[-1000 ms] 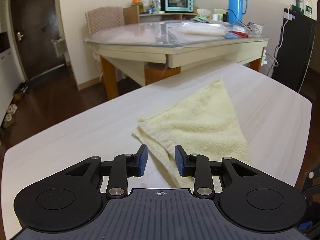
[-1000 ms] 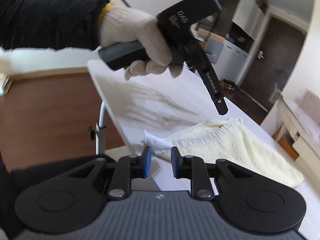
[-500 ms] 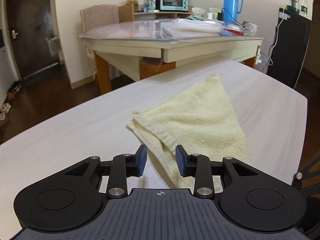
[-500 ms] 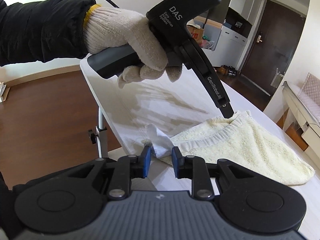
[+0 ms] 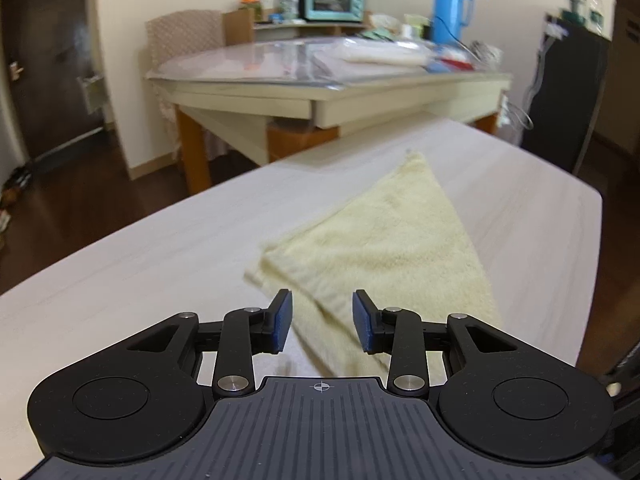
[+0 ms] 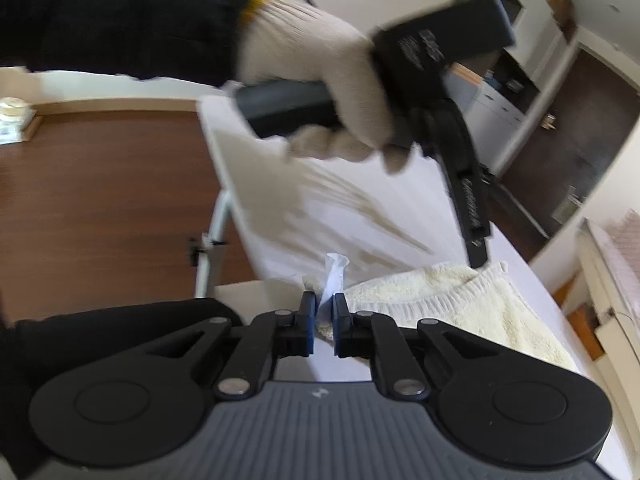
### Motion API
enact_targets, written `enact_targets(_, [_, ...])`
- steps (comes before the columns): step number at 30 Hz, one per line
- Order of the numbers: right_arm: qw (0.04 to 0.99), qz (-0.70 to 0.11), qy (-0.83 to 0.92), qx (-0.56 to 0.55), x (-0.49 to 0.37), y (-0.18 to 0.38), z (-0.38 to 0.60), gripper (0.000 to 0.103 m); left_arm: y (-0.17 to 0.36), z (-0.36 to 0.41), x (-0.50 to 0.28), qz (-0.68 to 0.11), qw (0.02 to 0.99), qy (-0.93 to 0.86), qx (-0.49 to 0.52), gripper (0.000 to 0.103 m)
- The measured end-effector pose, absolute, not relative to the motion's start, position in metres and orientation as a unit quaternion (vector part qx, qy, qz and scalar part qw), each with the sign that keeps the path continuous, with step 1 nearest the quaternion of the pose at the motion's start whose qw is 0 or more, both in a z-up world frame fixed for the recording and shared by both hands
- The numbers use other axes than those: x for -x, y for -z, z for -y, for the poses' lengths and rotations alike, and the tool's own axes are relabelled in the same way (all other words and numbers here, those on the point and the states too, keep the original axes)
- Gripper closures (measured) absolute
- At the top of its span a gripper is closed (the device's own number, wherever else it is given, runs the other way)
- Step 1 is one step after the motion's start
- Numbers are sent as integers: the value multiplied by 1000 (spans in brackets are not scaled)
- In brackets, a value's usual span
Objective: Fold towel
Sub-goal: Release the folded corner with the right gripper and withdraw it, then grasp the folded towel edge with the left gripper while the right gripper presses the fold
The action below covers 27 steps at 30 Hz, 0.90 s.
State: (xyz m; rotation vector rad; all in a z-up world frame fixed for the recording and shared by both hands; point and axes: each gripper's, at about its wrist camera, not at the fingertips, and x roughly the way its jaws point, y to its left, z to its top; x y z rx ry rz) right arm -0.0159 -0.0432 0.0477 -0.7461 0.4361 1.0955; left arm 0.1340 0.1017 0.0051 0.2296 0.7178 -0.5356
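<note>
One pale yellow towel (image 5: 384,248) lies folded into a triangle on the white table (image 5: 128,280), its far point toward the table's end. Its near corner is cut off behind the left gripper (image 5: 322,328), whose jaws stand apart with the hem between them, pads not touching it. In the right wrist view the right gripper (image 6: 324,312) is closing its jaws on the towel's white label tag (image 6: 334,276), which pokes up between the pads; motion blur smears the gloved hand (image 6: 320,92) holding the other gripper. Two grippers, one towel.
</note>
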Motion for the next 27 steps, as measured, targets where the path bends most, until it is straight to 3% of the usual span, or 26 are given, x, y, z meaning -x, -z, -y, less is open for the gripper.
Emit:
enact_targets(9, [764,-198,-503,352,26,-41,43,94,8,-101,-145,-403,873,269,-53,68])
enact_targets(19, [766,-198,-508,341,30,-48,48,93,19,-127,-175,-434,863,235,108,68])
enact_targets(24, [768,-199,-508,335,36,-47,46,93,22,-135,-190,-432,860,225,148,72])
enact_targets(27, [768,-198,-508,334,39,-47,45,93,23,-138,-194,-426,863,224,155,83])
